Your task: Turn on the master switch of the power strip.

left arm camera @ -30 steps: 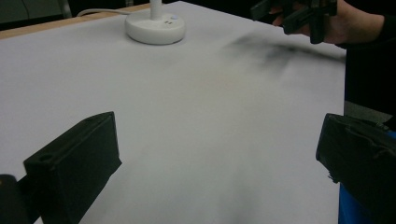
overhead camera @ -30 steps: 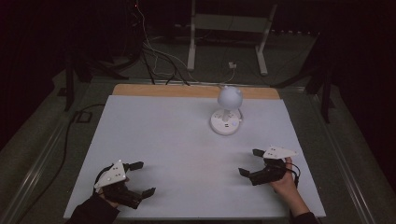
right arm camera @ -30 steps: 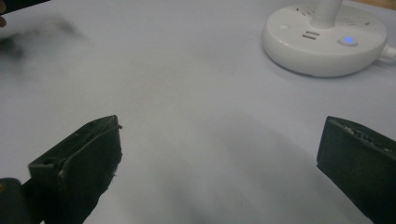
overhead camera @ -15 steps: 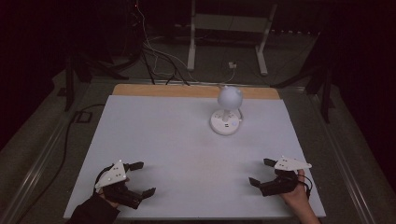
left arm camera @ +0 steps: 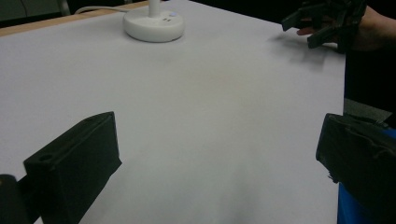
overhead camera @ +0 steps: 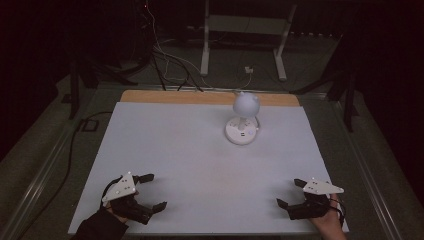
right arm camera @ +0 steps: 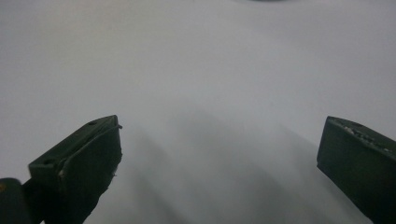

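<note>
A: Dark room, white table [overhead camera: 200,165]. The lamp [overhead camera: 242,120] is parked near the far edge, well apart from everything.

B: Yep, left gripper [overhead camera: 150,192] and right gripper [overhead camera: 290,194] are rested at the near corners, jaws spread wide, nothing held, probably kept clear for a reach.

White table [overhead camera: 165,150] (cables [overhead camera: 165,55] behind)

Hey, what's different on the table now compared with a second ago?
The right hand-held gripper moved back toward the person and out toward the table's right edge, and now sits at the near right corner, jaws open and empty. Nothing was taken hold of or let go. The left hand-held gripper stayed open at the near left corner, and the white lamp stayed at the far side of the table.
</note>
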A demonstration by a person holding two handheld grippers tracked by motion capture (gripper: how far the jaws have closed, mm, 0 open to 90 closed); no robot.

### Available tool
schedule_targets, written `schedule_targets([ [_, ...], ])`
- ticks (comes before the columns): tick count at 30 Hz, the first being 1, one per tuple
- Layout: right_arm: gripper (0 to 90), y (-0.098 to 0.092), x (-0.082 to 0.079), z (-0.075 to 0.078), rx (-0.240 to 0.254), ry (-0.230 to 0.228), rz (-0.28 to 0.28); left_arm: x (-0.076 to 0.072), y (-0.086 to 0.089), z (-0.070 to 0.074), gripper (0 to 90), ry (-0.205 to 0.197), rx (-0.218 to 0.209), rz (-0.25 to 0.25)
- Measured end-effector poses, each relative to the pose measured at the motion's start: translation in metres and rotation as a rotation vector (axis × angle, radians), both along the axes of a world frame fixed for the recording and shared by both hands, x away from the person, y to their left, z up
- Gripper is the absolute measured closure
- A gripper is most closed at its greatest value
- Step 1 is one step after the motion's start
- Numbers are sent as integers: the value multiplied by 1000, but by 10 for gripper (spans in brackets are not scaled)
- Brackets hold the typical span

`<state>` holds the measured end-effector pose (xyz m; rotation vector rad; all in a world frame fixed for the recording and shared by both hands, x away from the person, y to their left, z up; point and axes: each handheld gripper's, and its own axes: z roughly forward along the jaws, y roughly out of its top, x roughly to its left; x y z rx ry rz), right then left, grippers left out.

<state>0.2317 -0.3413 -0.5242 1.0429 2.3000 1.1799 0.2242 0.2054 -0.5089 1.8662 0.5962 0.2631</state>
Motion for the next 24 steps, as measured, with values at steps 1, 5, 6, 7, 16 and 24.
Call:
schedule_targets([
  [1,0,-1,-1,-1,0,7,-5,0,0,0,0,2,0,2],
  [5,0,-5,1,-4,-2,66,-29,0,-1,0,0,4,4,0],
  [6,0,-6,1,-4,-3,76,-33,0,-1,-1,0,5,3,0],
  [7,0,-5,2,-4,0,84,-36,0,-1,-1,0,6,2,0],
  [16,0,-3,4,-3,-7,88,-38,1,-1,-1,0,10,6,1],
  [24,0,-4,3,-3,-9,79,-43,1,-1,-1,0,9,7,1],
])
